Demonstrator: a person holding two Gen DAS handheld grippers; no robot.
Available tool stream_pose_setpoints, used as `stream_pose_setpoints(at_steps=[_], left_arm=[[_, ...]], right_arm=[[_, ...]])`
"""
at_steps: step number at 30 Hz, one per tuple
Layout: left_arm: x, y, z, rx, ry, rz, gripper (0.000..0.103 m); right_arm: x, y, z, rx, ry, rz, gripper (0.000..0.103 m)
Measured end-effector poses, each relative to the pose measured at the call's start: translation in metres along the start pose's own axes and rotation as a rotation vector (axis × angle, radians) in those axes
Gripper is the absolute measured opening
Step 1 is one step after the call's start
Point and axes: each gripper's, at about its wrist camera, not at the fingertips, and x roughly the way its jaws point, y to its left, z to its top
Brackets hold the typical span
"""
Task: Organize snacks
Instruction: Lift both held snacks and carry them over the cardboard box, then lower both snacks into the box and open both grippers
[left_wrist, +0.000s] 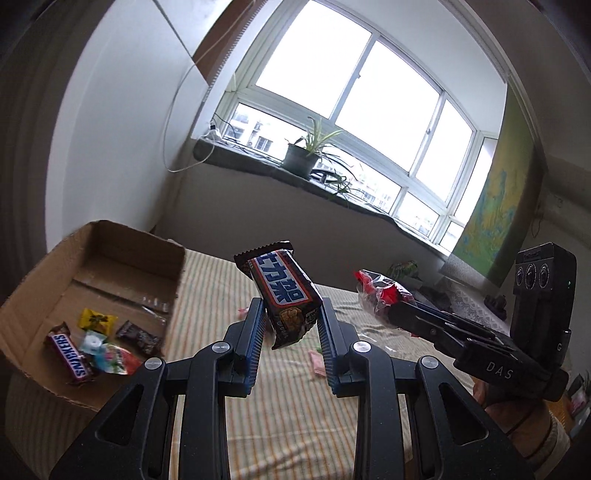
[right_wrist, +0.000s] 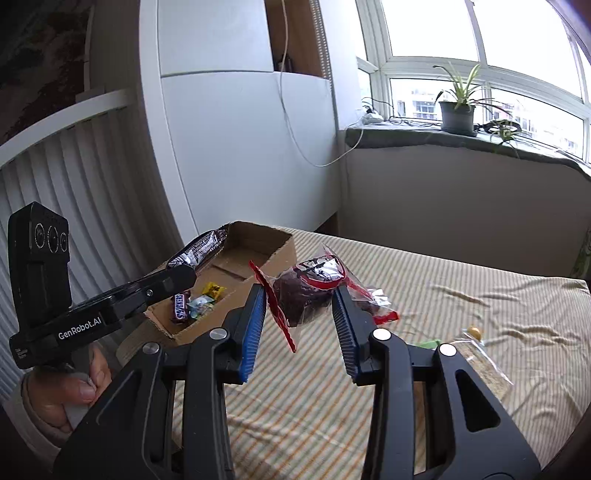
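Cardboard box holds five snacks; each hand-held gripper clamps one more wrapped snack.

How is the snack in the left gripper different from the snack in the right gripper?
The chocolate bar in the left gripper is boxy, dark and blue-labelled; the bagged cake in the right gripper is round, in a clear wrapper with red edges. Both are held up above the striped bed.

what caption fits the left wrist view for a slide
Left gripper holds a chocolate bar above the striped bedsheet, beside a cardboard box of snacks.
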Motion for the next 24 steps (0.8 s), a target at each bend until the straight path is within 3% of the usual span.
stream_pose_setpoints(at_steps=[6,11,19,24], left_arm=[[-0.023,0.060,-0.002,-0.048,-0.033,0.134,0.027],[-0.042,0.103,-0.006,-0.113,-0.039,0.217,0.027],[-0.048,0.111,-0.008,-0.119,-0.039,0.226,0.027],[-0.036,0.117,-0.008,-0.123,0.001,0.216,0.027]], right_arm=[[0.056,0.058,0.011,-0.082,0.053,0.120,0.039],[0.076,0.091,0.020,-0.135,0.057,0.182,0.039],[0.082,0.108,0.033,-0.165,0.038,0.200,0.039],[0.106,0.109,0.031,-0.167,0.087,0.215,0.045]])
